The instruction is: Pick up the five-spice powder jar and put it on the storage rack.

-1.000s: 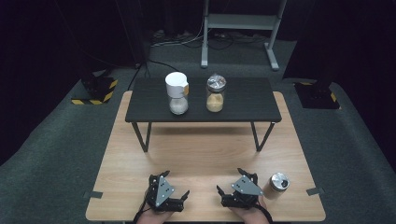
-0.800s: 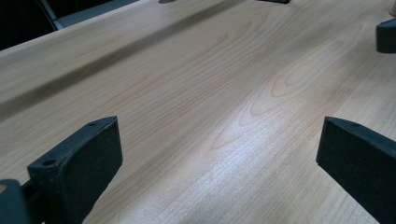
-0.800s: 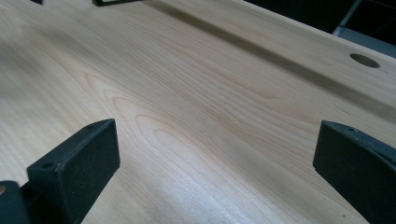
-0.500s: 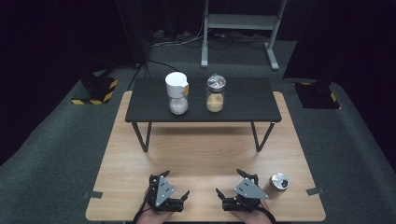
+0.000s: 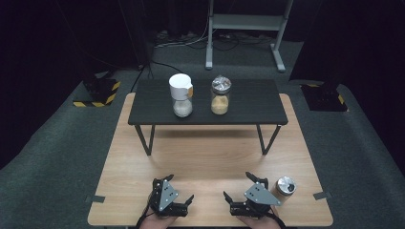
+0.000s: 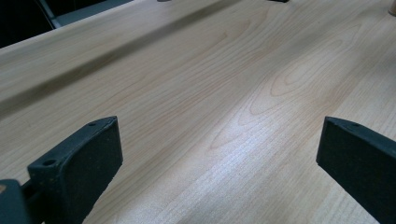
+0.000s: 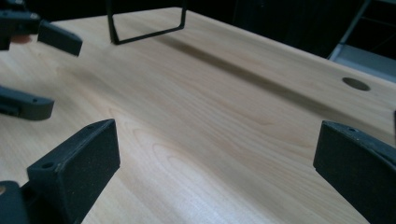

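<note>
Progress: nothing gripped, nothing visibly moved; by my reading the work is at its start and all of it is left.

Left gripper [image 5: 180, 193]: near edge of the tabletop, left of middle, jaws spread wide over bare wood, holding nothing.

Right gripper [image 5: 241, 187]: near edge, right of middle, jaws likewise spread and empty; the left gripper's jaws show in its own view at upper left.

Tin [image 5: 284, 187]: small, metal lid, upright near the right near corner, just beside the right gripper but outside its jaws; likely the first thing to be taken.

Tabletop [image 5: 205, 157]: pale wood, bare in the middle, tape tabs at both near corners, a round hole [image 7: 356, 83] showing in the right gripper view.

Bench [image 5: 258, 102]: low, black, thin metal legs, standing across the far edge.

White-capped jar [image 5: 181, 95]: on the bench, left of centre, pale contents.

Foil-topped jar [image 5: 220, 95]: on the bench, near centre, tan contents, apart from its neighbour.

Room: dark, grey carpet, hazard-striped feet at left and right, a grey stand and cables at the back.
</note>
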Demonstrator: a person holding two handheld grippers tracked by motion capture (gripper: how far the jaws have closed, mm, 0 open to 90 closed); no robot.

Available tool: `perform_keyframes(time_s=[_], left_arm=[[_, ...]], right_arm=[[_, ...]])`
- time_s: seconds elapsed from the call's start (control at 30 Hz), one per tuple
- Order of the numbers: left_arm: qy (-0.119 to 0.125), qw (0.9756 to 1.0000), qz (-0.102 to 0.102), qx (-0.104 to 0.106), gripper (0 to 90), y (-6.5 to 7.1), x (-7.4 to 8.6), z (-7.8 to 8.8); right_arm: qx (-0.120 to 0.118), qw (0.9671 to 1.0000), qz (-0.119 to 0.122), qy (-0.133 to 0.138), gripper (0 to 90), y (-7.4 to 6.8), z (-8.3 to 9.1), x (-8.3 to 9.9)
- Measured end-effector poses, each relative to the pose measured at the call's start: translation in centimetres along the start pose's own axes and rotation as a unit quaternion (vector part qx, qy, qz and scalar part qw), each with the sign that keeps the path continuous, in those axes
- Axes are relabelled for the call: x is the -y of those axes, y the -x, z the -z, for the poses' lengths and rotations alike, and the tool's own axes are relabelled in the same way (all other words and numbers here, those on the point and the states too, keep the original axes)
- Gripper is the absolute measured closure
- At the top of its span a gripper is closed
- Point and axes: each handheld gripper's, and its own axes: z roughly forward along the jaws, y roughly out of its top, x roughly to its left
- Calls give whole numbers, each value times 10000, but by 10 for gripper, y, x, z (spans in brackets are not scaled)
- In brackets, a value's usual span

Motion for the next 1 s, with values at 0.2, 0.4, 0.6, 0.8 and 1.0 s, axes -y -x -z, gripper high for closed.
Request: perform_keyframes(time_s=[0.2,0.4,0.6,0.8,1.0], left_arm=[[3,10000,-1,1,6,0,0,0],[-8,10000,9,5,6,0,0,0],[-14,10000,25,16,6,-1,0,0],[2,10000,33,14,6,-1,0,0],[6,10000,41,24,6,-1,0,0]], right_arm=[[45,9999,-88,124,0,4,7,-6],[58,9995,-160,249,0,6,15,-9],[43,9993,-183,310,0,7,21,-12],[64,9993,-199,317,0,10,25,-14],[128,9992,-203,316,0,14,30,-14]])
